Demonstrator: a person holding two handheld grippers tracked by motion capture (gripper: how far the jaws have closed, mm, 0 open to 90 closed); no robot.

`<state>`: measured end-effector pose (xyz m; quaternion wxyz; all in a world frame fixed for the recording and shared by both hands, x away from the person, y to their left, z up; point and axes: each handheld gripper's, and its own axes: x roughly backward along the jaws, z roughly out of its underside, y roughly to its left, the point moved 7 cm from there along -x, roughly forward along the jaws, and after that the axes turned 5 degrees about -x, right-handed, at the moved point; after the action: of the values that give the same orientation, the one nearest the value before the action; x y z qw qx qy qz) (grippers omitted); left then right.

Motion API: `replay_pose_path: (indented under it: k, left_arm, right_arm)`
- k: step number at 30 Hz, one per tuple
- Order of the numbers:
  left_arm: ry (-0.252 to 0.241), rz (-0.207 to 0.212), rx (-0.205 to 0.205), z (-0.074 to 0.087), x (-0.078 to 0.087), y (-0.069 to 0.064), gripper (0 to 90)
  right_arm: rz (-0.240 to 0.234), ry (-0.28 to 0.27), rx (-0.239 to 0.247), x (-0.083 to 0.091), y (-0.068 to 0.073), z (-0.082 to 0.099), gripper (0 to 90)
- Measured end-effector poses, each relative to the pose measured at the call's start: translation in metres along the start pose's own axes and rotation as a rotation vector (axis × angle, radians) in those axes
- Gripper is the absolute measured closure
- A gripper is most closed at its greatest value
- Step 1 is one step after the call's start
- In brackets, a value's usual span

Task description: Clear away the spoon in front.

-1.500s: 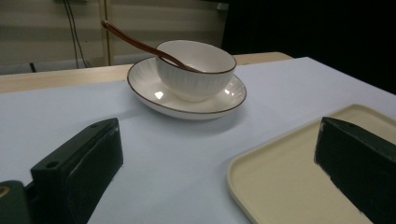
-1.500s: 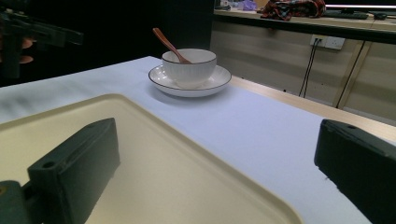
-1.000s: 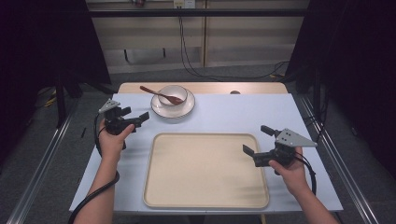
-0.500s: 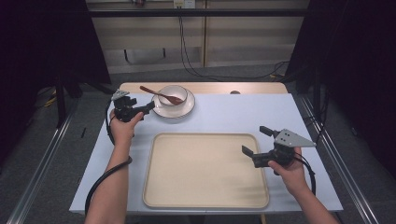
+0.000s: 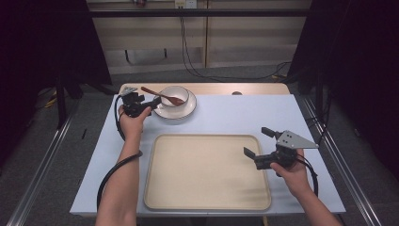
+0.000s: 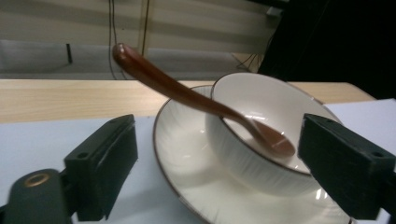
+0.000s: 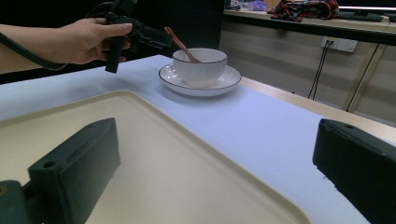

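Resting on a white saucer (image 5: 184,112) at the far left of the light blue table (image 5: 226,113), a white bowl (image 5: 174,95) is seen with a brown wooden spoon (image 5: 162,95) leaning in it, the handle angled up over the bowl's rim toward the left. The left gripper (image 5: 151,102) is held just beside the saucer's left edge, its jaws spread apart; in the left gripper view the bowl (image 6: 261,135) and the spoon (image 6: 196,95) are framed between the two black jaws, with nothing pinched between them. A beige rectangular tray (image 5: 204,172) is laid on the near half of the table, well apart from the saucer. The right gripper (image 5: 256,143) is held at the tray's right edge, jaws likewise parted and nothing gripped. In the right gripper view the left hand (image 7: 86,39) is seen near the bowl (image 7: 200,65).
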<state>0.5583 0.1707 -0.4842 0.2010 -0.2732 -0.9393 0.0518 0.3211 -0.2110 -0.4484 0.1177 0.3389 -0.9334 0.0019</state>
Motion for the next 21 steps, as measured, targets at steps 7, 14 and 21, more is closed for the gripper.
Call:
replay_pose_path:
  k: [7, 14, 21]
  left_arm:
    - [-0.039, -0.003, 0.002, -0.005, -0.01, 0.001, 25.9]
    - [-0.042, -0.029, 0.02, -0.005, -0.013, 0.002, 39.3]
    - [-0.105, -0.007, 0.067, -0.013, -0.011, -0.005, 53.9]
  right_arm:
    - [0.0, 0.004, 0.003, 0.0, 0.0, 0.0, 0.7]
    - [0.005, -0.013, 0.004, 0.001, -0.001, -0.002, 0.8]
    - [0.006, -0.009, 0.007, 0.001, -0.001, -0.002, 0.8]
